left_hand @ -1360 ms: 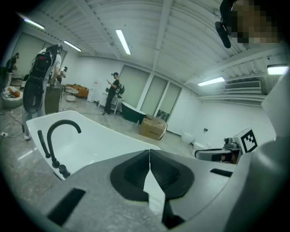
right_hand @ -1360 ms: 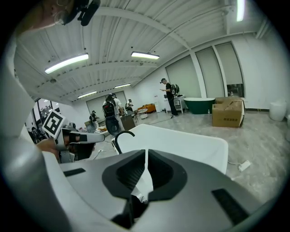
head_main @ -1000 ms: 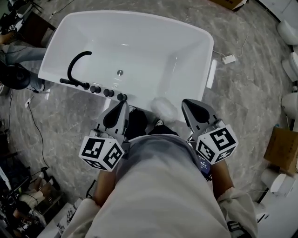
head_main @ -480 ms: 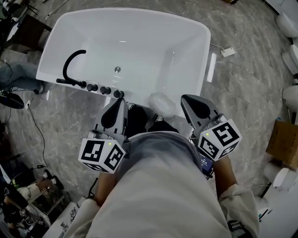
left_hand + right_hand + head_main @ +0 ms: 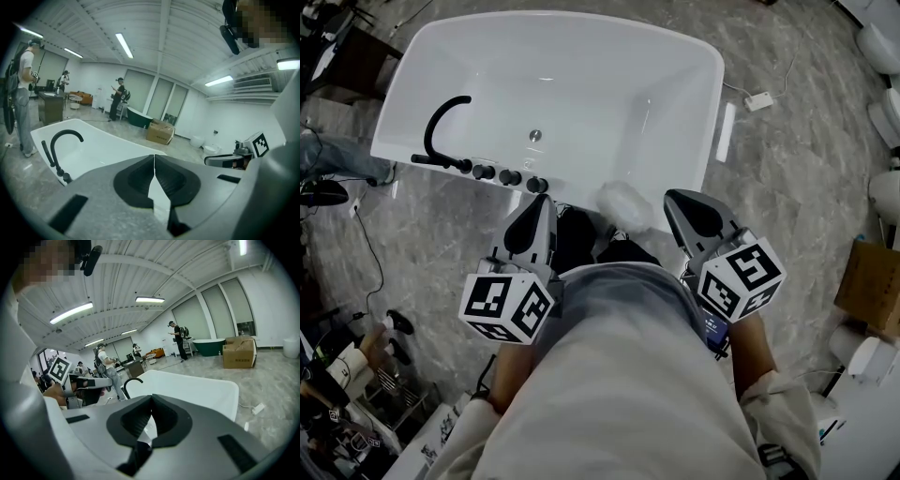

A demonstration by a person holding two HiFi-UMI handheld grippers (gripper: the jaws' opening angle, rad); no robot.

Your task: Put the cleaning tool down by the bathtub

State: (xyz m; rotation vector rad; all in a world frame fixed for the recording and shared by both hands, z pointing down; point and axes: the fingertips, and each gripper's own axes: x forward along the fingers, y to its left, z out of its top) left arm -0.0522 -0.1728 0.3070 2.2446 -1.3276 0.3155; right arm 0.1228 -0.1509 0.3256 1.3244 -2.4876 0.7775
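A wide, open hall serving as a bathroom-fixture showroom and workspace. A white freestanding bathtub (image 5: 553, 56) with a black gooseneck faucet (image 5: 441, 122) stands on a grey marble-patterned floor (image 5: 797, 197). Well beyond the tub are a dark green bathtub (image 5: 139, 117), a cardboard box (image 5: 159, 132) and white toilets (image 5: 197, 140). Strip lights (image 5: 124, 45) run along a ribbed ceiling (image 5: 154, 18) above tall wall panels (image 5: 234, 301). Past the tub's faucet end, people (image 5: 117, 98) stand with equipment near a desk (image 5: 50, 107).
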